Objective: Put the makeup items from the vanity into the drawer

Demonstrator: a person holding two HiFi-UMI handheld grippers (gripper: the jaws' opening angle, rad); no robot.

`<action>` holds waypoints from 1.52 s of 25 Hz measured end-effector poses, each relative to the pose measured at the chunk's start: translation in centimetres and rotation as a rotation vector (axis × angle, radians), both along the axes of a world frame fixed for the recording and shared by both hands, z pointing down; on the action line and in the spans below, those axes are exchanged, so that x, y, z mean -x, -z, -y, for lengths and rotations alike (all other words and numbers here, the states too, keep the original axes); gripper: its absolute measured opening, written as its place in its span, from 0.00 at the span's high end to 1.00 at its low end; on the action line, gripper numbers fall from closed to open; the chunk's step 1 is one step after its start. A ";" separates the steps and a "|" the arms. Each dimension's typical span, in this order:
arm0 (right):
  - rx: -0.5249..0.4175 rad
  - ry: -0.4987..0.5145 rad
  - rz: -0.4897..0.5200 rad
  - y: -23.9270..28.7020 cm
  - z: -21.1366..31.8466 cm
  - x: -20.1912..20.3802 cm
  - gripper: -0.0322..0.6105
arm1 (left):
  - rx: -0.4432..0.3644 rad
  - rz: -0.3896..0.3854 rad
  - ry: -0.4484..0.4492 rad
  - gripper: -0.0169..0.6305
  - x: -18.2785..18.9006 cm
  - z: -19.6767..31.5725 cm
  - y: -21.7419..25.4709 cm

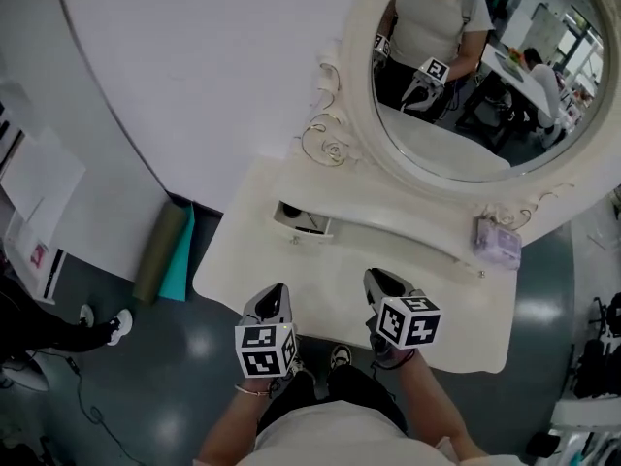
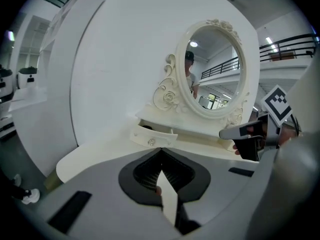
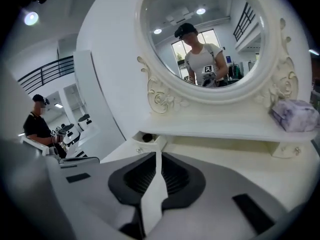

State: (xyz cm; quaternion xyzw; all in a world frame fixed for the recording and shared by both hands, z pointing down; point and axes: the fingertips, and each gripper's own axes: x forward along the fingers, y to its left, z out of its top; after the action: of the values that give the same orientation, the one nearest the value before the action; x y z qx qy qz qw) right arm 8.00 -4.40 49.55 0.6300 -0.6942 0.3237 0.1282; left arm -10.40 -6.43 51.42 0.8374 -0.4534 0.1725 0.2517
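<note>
At a cream-white, scroll-carved vanity table point(image 1: 320, 299), we are holding a two-jaw gripper in each hand above the front edge. The left gripper point(image 1: 275, 294) is hovering with its jaws pressed together and nothing between them. The right gripper point(image 1: 375, 280), just beside it at three o'clock, is likewise showing its jaws closed together, gripping nothing.

A small cream drawer with a round knob point(image 1: 303, 223) is standing pulled open at twelve o'clock from the left gripper, just under the raised shelf point(image 1: 408, 223). Something dark is lying inside it that we cannot identify. A lilac marbled soft pouch point(image 1: 497, 242) is sitting on that shelf at two o'clock from the right gripper, well apart from the drawer. It is resting at the foot of a large oval mirror in an ornate white frame point(image 1: 361, 115), which is reflecting the person with both grippers raised.

On the grey floor point(image 1: 146, 377) at nine o'clock from the table, an olive-green roll point(image 1: 160, 250) is lying against a teal sheet point(image 1: 182, 260).
</note>
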 end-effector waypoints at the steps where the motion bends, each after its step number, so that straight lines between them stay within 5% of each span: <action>1: -0.003 -0.011 0.007 0.1 -0.7 -0.5 0.88 | -0.004 -0.001 0.000 0.96 -0.3 -0.5 0.3; 15: -0.019 0.096 0.066 -0.9 -7.6 -0.8 0.90 | 0.018 -0.001 0.101 0.96 -2.5 -8.1 0.7; 38: -0.058 0.160 -0.027 0.8 -8.8 -1.9 0.92 | -0.057 0.017 0.103 0.96 -4.4 -8.7 2.7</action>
State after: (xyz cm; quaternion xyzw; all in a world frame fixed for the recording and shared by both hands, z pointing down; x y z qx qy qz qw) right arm 9.90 4.41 48.73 0.5804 -0.7495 0.2836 0.1447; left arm -5.98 2.31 48.68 0.8183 -0.5028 0.1533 0.2326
